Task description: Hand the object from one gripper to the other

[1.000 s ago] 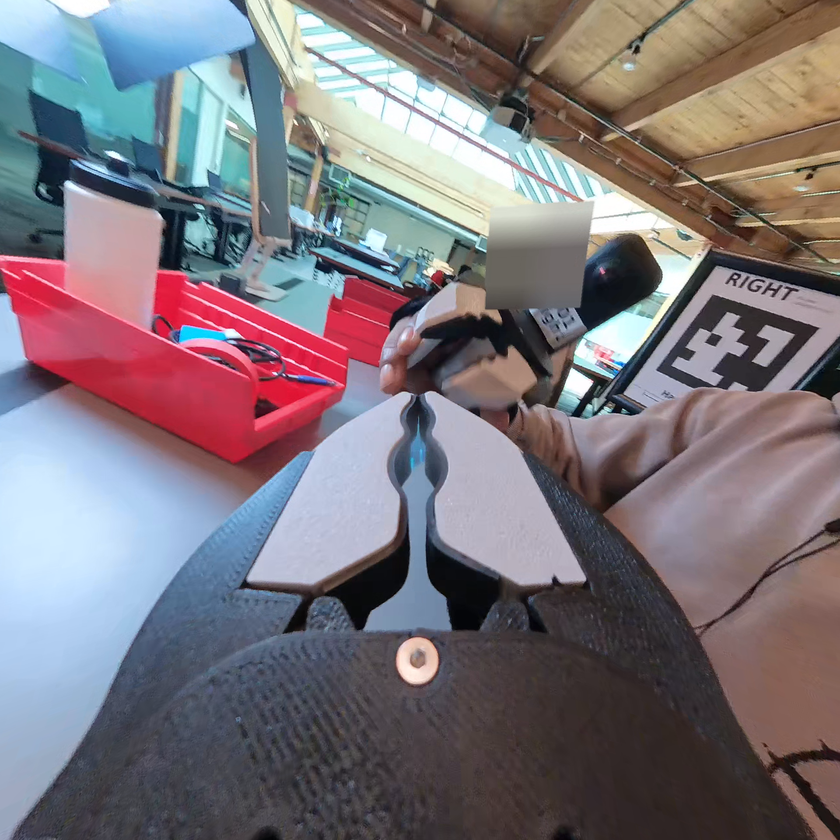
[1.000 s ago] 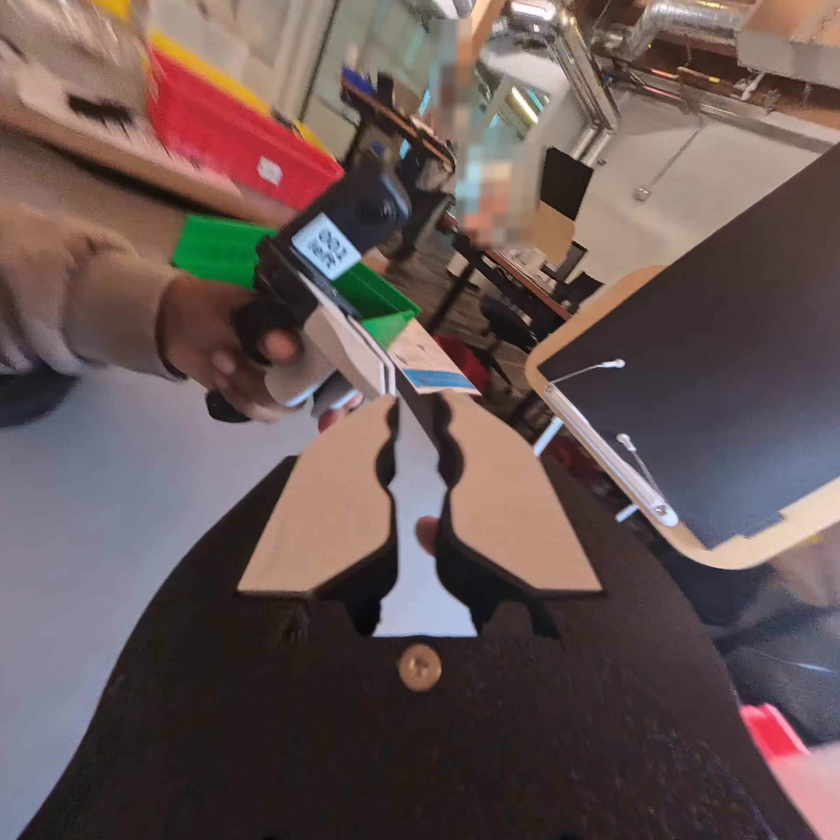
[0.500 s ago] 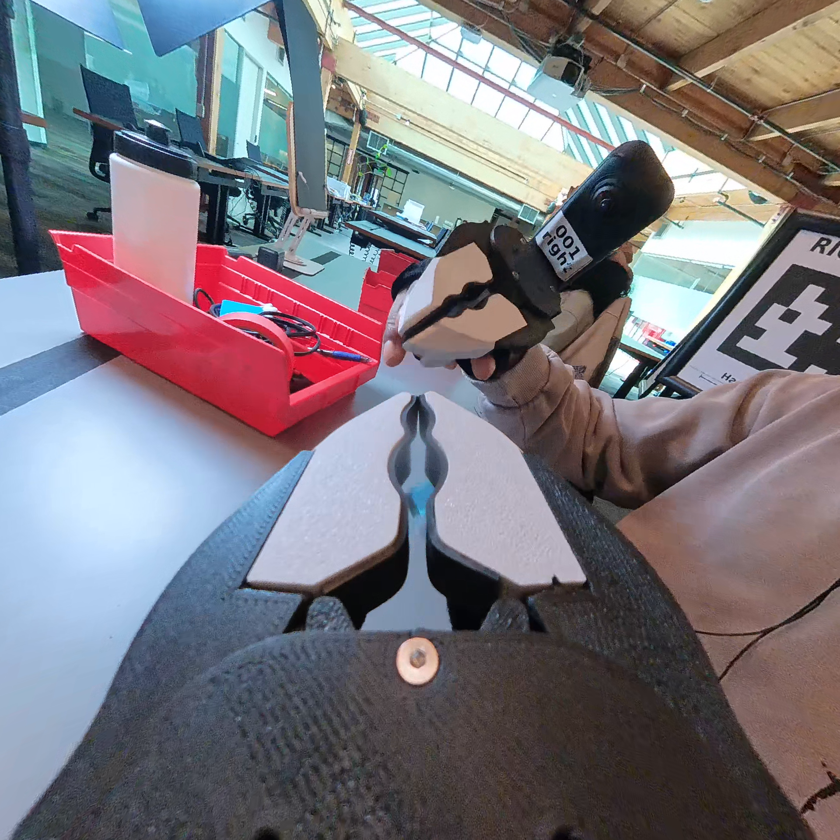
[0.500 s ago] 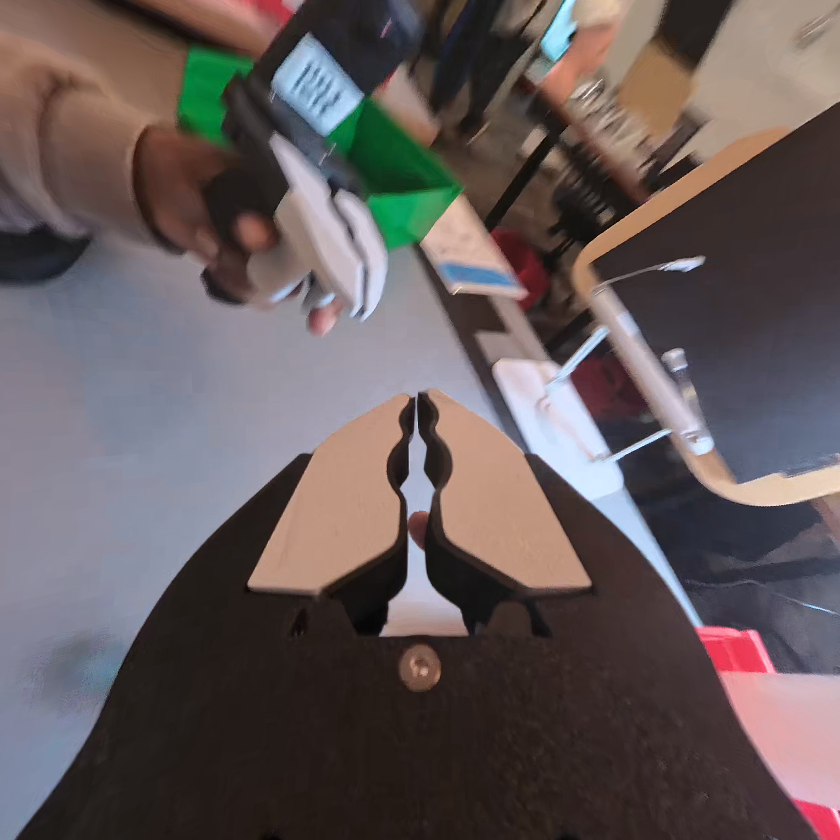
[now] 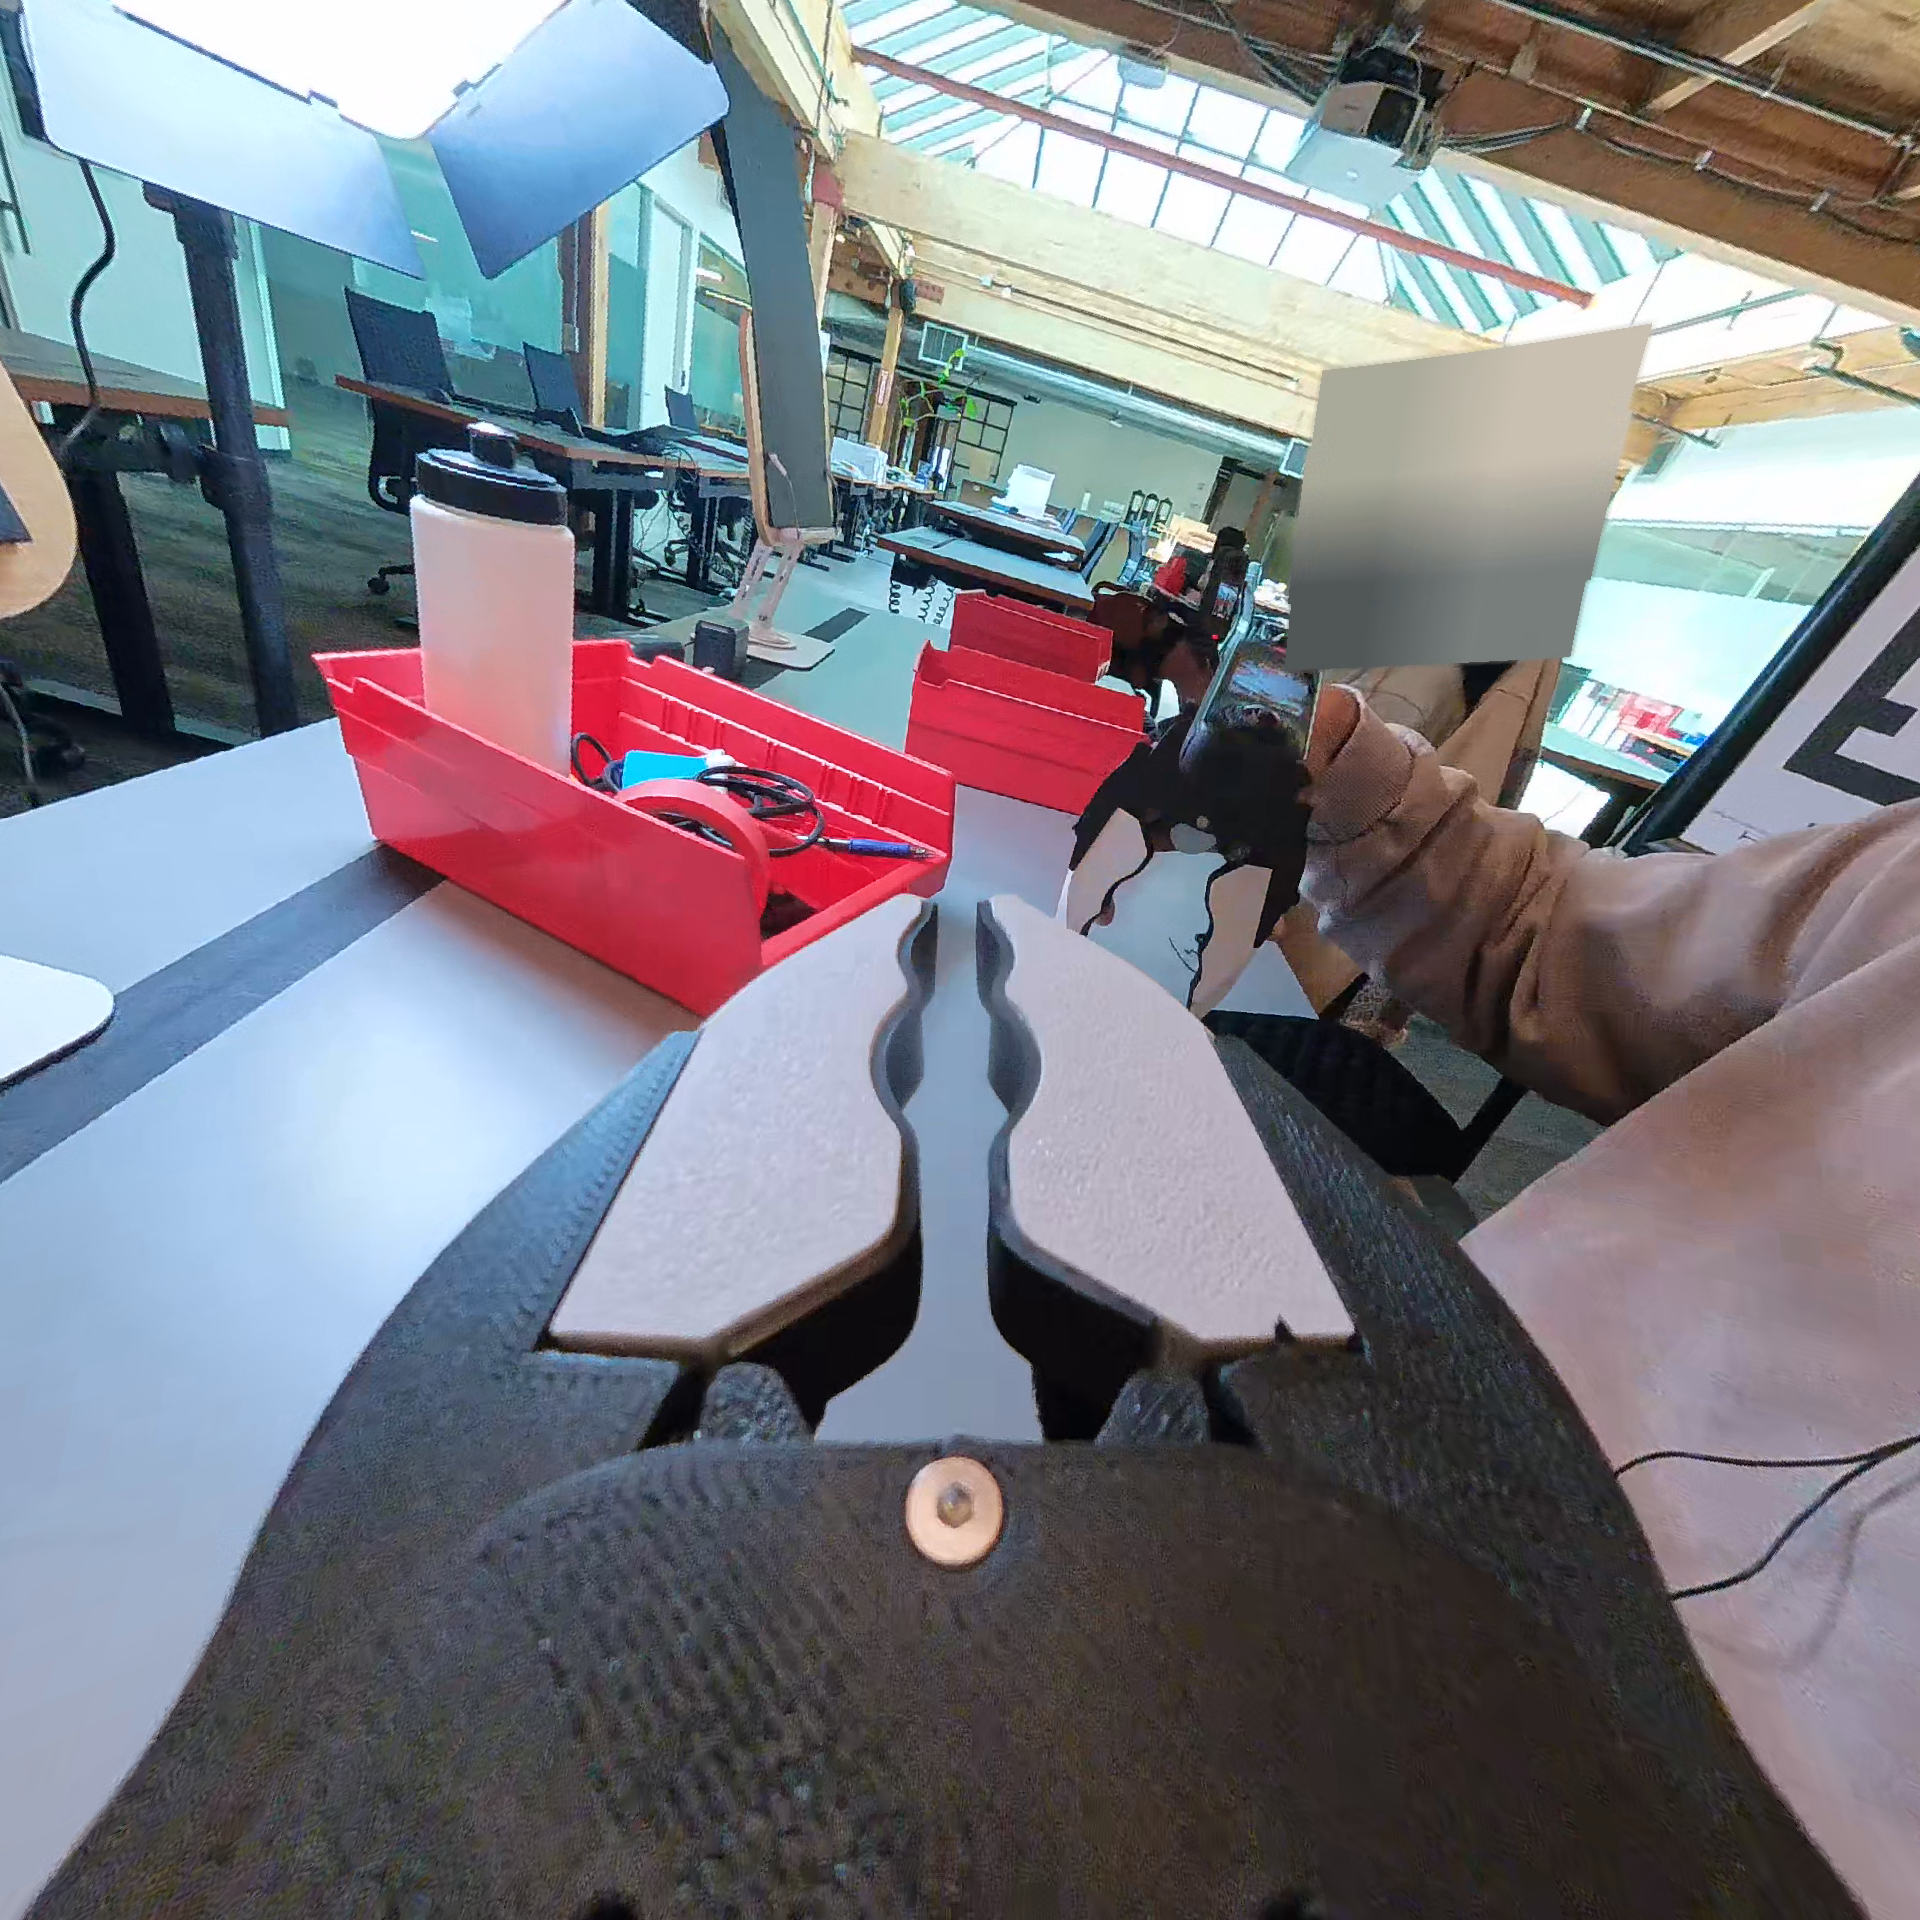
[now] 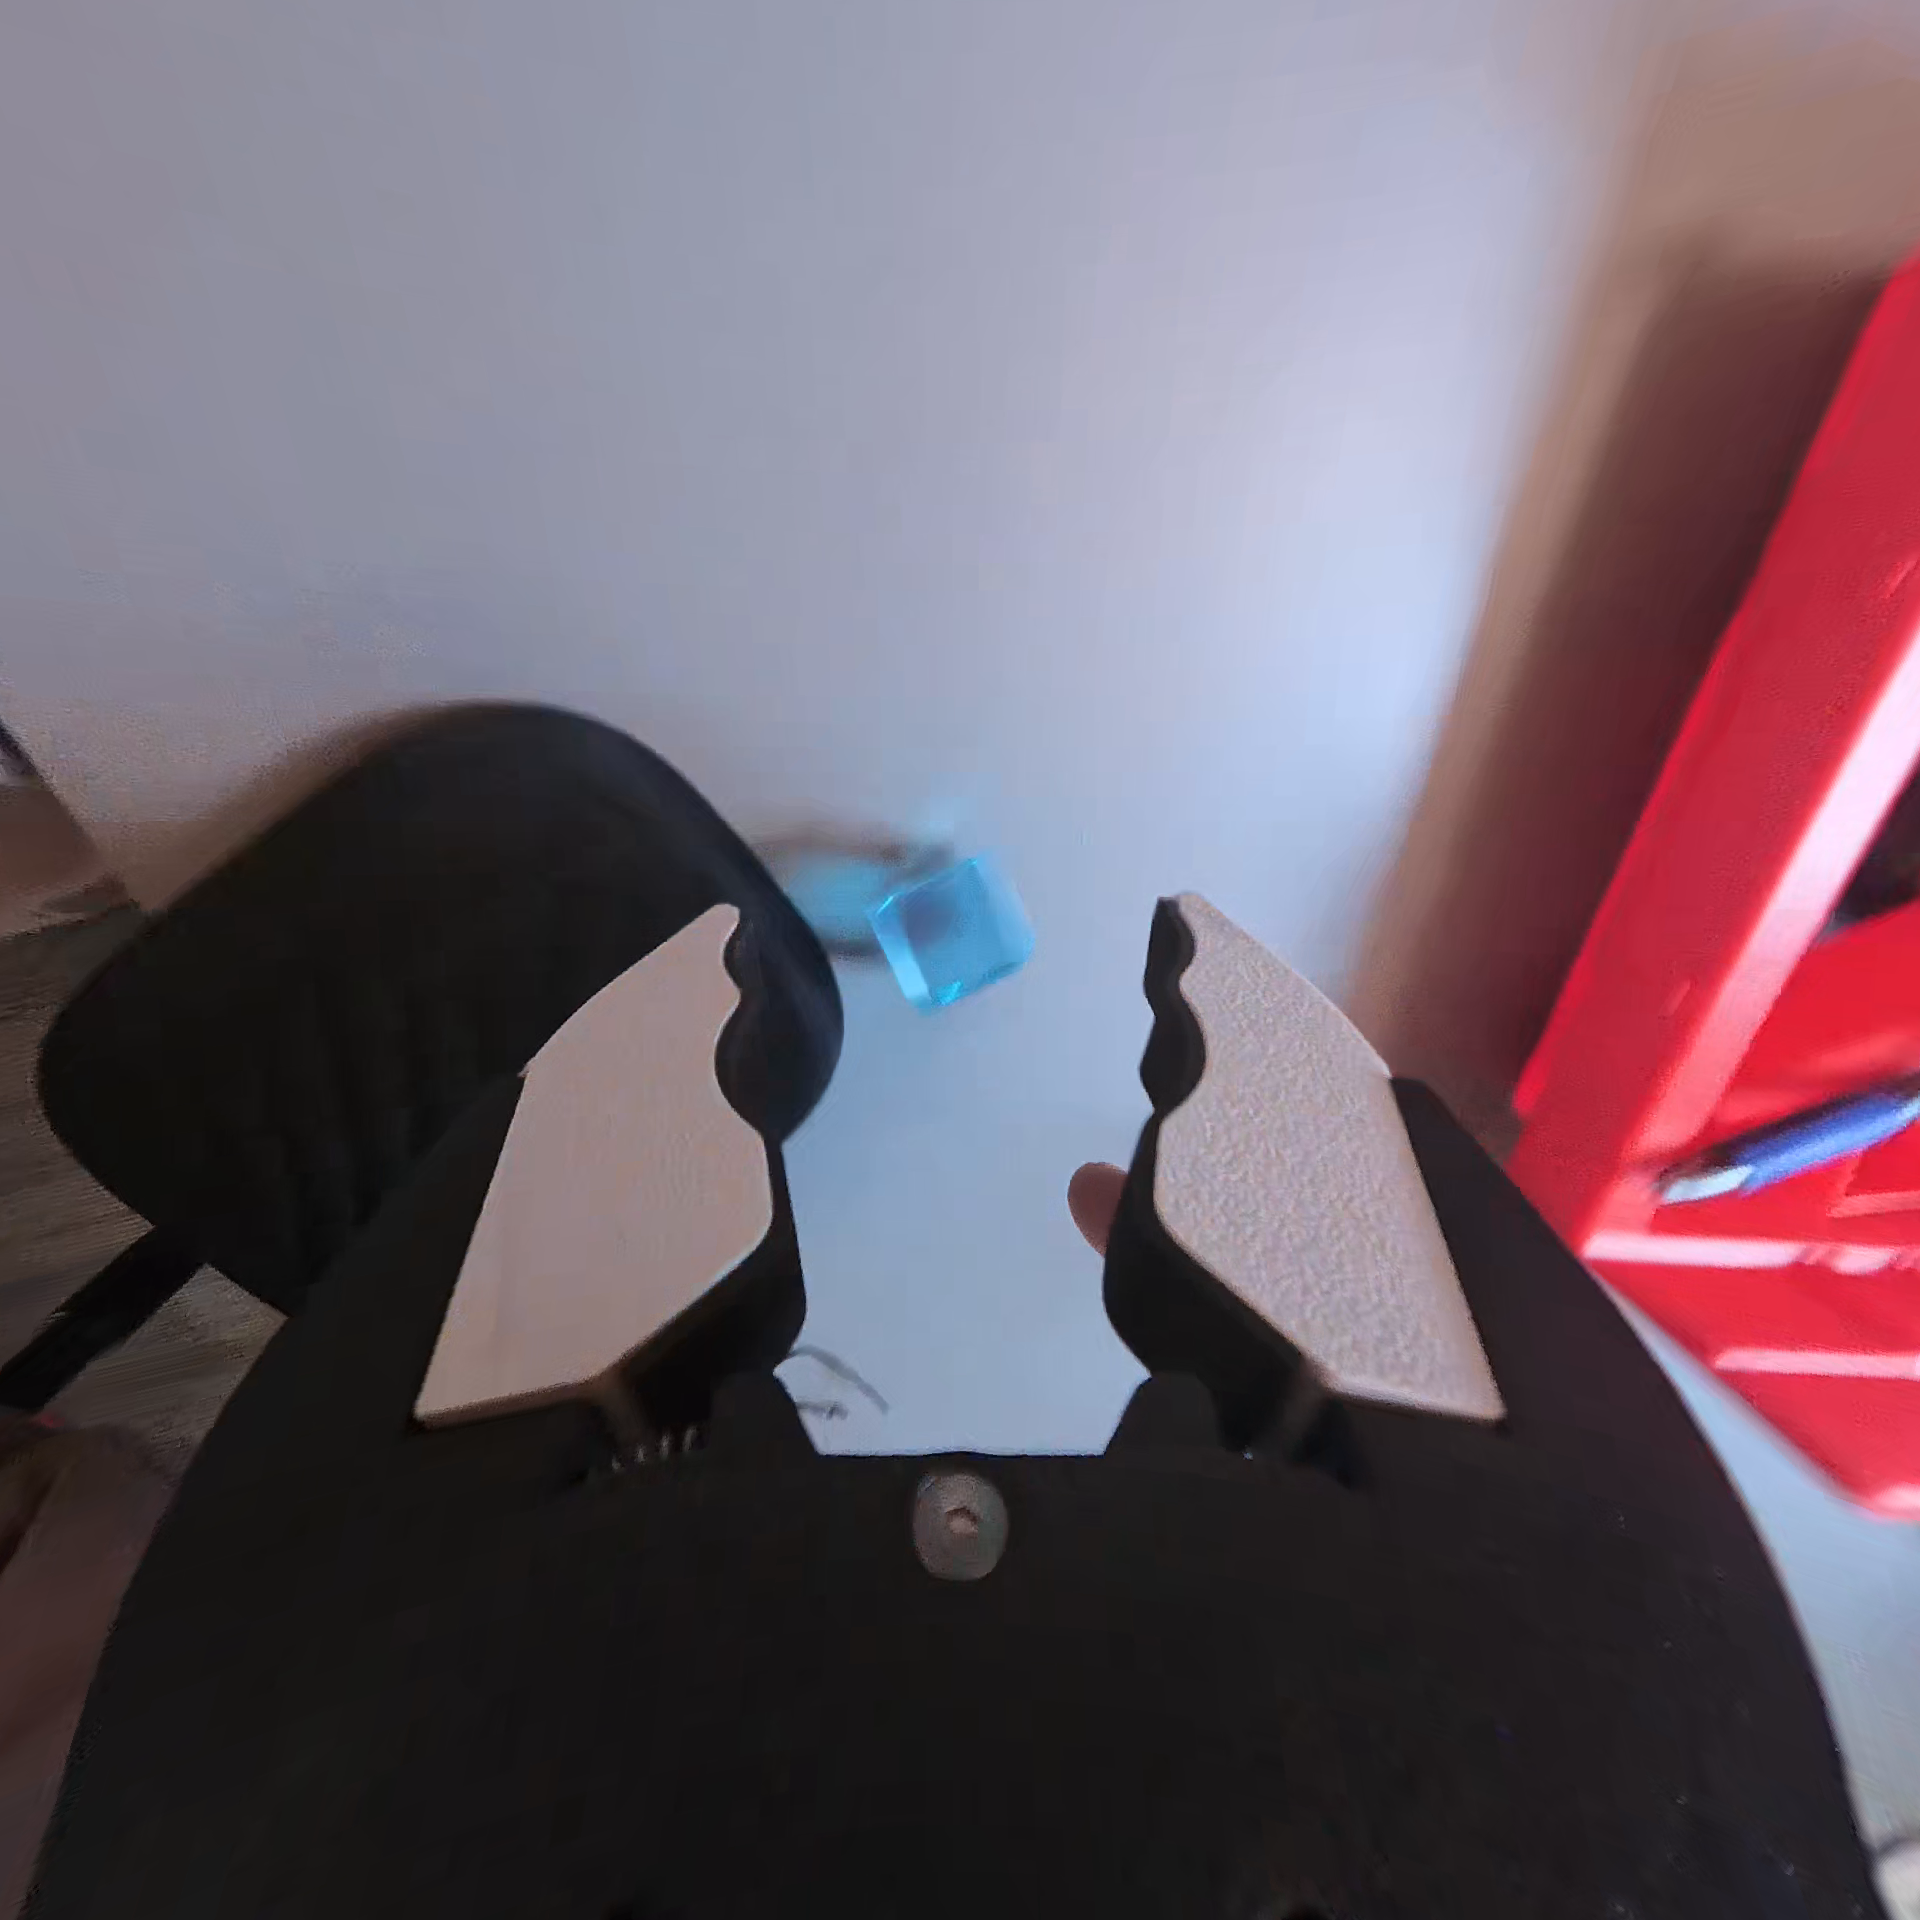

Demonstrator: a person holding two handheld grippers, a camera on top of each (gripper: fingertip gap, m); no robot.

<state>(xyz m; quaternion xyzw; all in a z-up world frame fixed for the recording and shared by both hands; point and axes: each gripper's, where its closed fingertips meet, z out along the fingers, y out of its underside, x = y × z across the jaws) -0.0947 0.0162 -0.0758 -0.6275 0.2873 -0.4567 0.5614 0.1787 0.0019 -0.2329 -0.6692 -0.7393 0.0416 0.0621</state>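
Blue cube (image 6: 951, 933), formerly in the left hand-held gripper (image 5: 956, 920), now loose beyond the right hand-held gripper's (image 6: 945, 920) spread fingers.

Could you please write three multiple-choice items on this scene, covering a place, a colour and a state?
1. Where is the blue cube?
A. In the bin
B. Loose, just beyond the right gripper's fingertips
C. Clamped in the left gripper

2. What colour is the bin holding the white bottle?
A. Red
B. Green
C. Yellow

3. What state is the right gripper in?
A. Shut on the cube
B. Shut and empty
C. Open and empty

Answers:
1. B: the right wrist view shows the cube lying free ahead of the fingertips.
2. A: the bin's walls are bright red.
3. C: its fingers stand wide apart with nothing between them.
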